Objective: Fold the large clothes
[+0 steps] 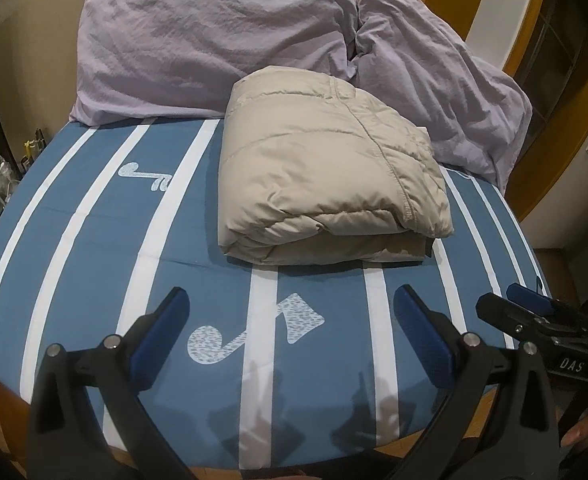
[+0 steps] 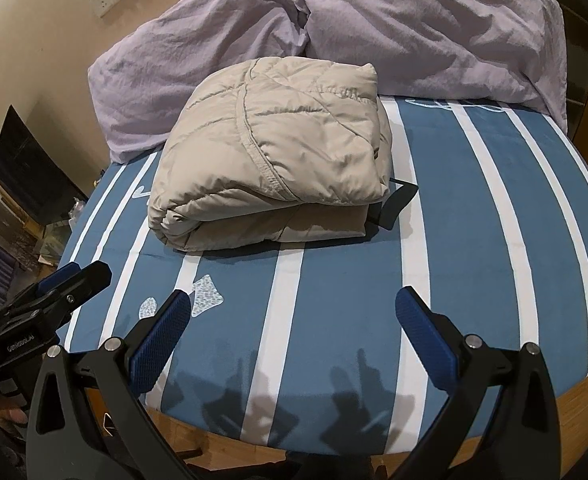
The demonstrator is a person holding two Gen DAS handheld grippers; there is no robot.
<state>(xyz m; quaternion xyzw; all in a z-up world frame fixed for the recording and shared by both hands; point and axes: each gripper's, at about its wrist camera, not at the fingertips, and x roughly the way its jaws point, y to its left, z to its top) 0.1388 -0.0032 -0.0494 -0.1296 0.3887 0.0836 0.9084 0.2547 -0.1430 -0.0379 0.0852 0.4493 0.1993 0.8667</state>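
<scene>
left wrist: folded jacket [image 1: 330, 168] mid-bed [image 1: 73, 240]

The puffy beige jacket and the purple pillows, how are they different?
The jacket is beige and smooth with stitched seams; the pillows are purple and wrinkly. The jacket is folded into one thick bundle in the middle of the striped sheet; the two pillows lie side by side behind it, at the head of the bed. The jacket is smaller than either pillow. Both look soft and puffy.
</scene>
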